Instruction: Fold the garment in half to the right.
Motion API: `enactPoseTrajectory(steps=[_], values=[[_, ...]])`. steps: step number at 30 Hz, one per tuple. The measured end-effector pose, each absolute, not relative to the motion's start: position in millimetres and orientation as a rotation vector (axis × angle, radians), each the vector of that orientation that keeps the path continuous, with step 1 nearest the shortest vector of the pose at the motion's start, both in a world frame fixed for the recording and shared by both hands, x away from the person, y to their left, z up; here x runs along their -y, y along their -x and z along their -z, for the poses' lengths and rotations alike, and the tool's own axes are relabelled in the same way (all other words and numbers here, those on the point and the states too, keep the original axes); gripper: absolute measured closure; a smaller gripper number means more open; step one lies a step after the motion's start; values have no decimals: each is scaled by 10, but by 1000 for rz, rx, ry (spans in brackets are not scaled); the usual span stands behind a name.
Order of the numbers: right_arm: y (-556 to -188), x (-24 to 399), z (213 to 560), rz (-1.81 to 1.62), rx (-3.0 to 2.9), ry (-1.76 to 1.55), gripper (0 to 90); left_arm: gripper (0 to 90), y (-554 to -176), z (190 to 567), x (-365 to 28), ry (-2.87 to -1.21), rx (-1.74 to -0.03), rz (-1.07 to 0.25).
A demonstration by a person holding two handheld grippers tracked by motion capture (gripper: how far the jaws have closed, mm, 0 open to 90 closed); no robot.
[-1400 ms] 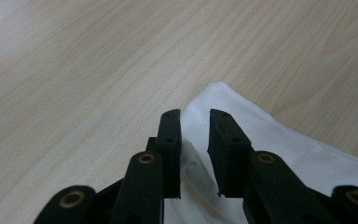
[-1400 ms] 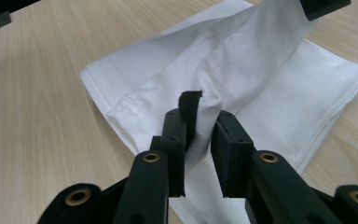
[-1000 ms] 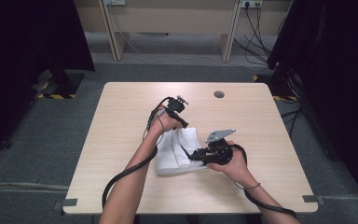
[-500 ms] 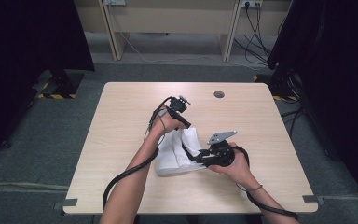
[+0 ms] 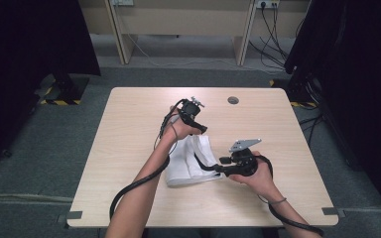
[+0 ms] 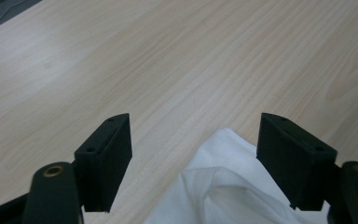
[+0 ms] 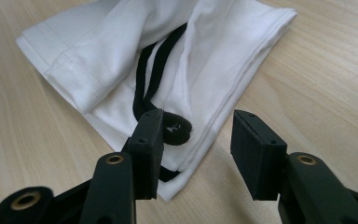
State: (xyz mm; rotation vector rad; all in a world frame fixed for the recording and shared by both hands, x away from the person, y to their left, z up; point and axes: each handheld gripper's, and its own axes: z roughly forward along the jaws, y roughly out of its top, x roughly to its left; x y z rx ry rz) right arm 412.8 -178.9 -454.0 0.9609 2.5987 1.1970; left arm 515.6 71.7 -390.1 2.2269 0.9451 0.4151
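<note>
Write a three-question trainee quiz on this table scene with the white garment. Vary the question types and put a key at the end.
1. True or false: the left tool is clamped on the white garment.
2. What colour is the trim on the garment? A) red B) black C) green
3. Fill in: the garment lies folded on the wooden ____.

Key:
1. False. Its jaws have just been opening and stand apart above the cloth, pressing on nothing.
2. B. The black trim shows in the right gripper view, beyond the right tool.
3. Table.
</note>
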Motion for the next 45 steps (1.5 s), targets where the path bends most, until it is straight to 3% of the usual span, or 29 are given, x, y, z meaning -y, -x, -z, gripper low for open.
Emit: enactPoseTrajectory(steps=[24,32,35,39,45], values=[[-4419,1162,4366,-1057,-2554,-911,567,238,-4570,4077,-1655,-2092,-1055,-521],[-4539,1030,4457,-971,-2538,-969,751,230,-4335,4134,-1852,-2045,-1068,-534],[-4592,1053,4498,-939,-2519,-1024,768,230,-4263,4154,-1887,-2035,-1065,-539],[-4651,1129,4548,-895,-2484,-1102,756,230,-4193,4197,-1934,-2026,-1073,-542],[-4656,1232,4571,-872,-2458,-1139,659,230,-4114,4259,-2021,-2023,-1089,-543]])
